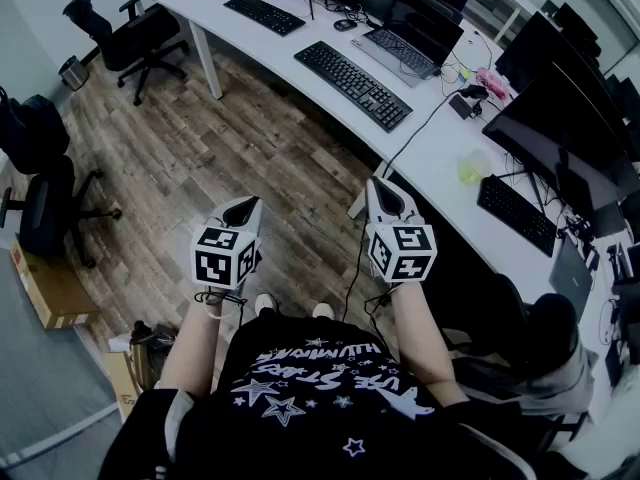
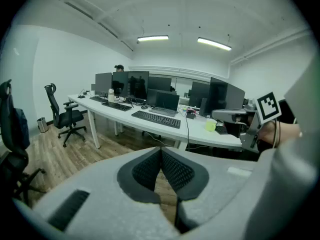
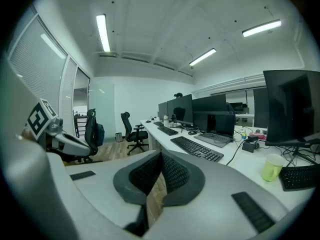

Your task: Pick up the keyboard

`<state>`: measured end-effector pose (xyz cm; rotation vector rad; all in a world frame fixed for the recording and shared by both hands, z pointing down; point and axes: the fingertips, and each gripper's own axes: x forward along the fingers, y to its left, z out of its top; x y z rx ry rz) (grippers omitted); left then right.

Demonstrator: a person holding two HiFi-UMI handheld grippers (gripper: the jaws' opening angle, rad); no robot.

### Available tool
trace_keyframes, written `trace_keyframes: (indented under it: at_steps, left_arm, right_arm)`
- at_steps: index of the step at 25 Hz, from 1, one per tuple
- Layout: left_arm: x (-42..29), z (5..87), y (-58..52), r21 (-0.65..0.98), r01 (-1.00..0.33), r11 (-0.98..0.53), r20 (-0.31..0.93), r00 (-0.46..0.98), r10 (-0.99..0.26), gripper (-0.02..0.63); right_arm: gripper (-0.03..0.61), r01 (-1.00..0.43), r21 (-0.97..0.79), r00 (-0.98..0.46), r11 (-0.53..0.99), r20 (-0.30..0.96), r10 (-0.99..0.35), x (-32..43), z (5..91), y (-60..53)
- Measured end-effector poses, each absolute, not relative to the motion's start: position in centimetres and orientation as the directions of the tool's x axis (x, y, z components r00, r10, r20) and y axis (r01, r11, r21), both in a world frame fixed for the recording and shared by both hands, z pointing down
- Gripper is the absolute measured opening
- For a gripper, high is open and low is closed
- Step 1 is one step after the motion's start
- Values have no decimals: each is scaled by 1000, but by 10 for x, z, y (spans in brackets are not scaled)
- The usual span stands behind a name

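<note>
Black and flat, the keyboard (image 1: pixel 352 85) lies on the white desk (image 1: pixel 420 153) near its front edge, with a laptop (image 1: pixel 405 48) just behind it. In the head view its long axis runs from upper left to lower right, following the desk edge. It sits well ahead of both grippers, which hang over the wood floor short of the desk, neither touching anything.

The right gripper (image 1: pixel 383 190) is the nearer of the two; the keyboard lies ahead of it and slightly to its left, seen at a slant in its own view. The left gripper (image 1: pixel 247 206) is farther off, with the keyboard ahead and to its right. Both have their jaws pressed together with nothing between them, so they would need to part before any grasp.

A second keyboard (image 1: pixel 515 213) lies further right on the desk, past a green cup (image 1: pixel 471 170). It is also near the right gripper, so which one is meant is only a guess.
</note>
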<state>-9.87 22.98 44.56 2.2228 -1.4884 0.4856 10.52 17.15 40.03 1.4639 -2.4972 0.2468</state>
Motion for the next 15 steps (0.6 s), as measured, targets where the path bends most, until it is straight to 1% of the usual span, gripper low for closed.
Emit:
trace_keyframes:
  at_steps: [5,10,13,15]
  left_arm:
    - [-104,455,235,153,-923,-354,517,380,-767,21]
    - [-109,481,245,193,-906,-377,551,418,-722,21]
    - [-118,483,247,204,-892,-404,534,447,-718,21]
    - [-129,478,246,203,-884,-420,506,463,-728,21]
  right_arm:
    - [3,-877,-13,-463,481,294,-836,98,404,174]
    - [3,-887,-12,-438,461,335,-834,89,418,178]
    - [3,-895,-30,-426,445,350,-834,81,429,181]
    - [3,-894,-57,-437,445,330,-836,71,429,183]
